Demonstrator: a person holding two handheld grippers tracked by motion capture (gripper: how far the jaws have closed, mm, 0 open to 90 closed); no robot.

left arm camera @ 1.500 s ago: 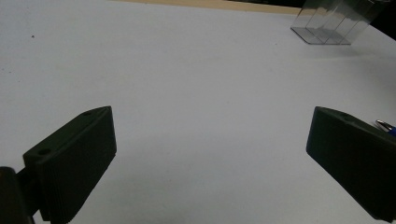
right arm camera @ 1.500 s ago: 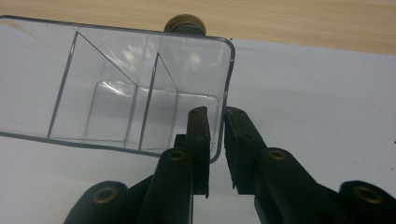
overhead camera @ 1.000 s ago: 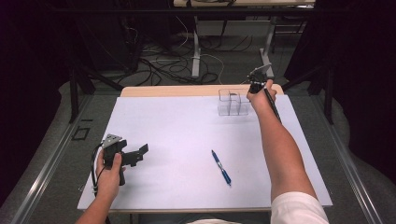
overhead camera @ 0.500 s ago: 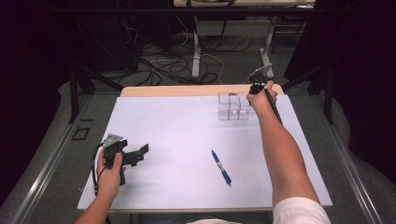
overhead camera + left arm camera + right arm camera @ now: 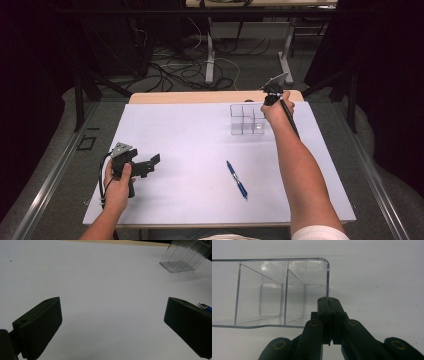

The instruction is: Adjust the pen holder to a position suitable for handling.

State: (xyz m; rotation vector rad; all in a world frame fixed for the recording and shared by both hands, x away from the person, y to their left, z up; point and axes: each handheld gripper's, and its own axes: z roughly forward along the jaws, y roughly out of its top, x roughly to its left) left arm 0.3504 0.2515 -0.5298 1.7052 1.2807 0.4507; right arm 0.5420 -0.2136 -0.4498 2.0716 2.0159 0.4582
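A clear plastic divided box (image 5: 247,120) stands on the white sheet toward the far right; it also shows in the left gripper view (image 5: 185,257). My right gripper (image 5: 272,95) is at the box's right far corner. In the right gripper view its jaws (image 5: 329,302) are shut on the thin right wall of the box (image 5: 274,290), whose compartments hold nothing. My left gripper (image 5: 152,166) is held low over the near left of the sheet, open, nothing between its jaws (image 5: 112,315). A blue pen (image 5: 236,179) lies on the sheet, near the middle; its tip peeks past my left jaw (image 5: 205,307).
The white sheet (image 5: 190,145) covers most of the table, with a strip of wooden tabletop (image 5: 200,96) along the far edge. Cables and table legs (image 5: 210,60) lie on the dark floor beyond.
My right hand has shifted slightly toward the person and left, and the clear box has come along with it. The left gripper and the pen have stayed where they were.
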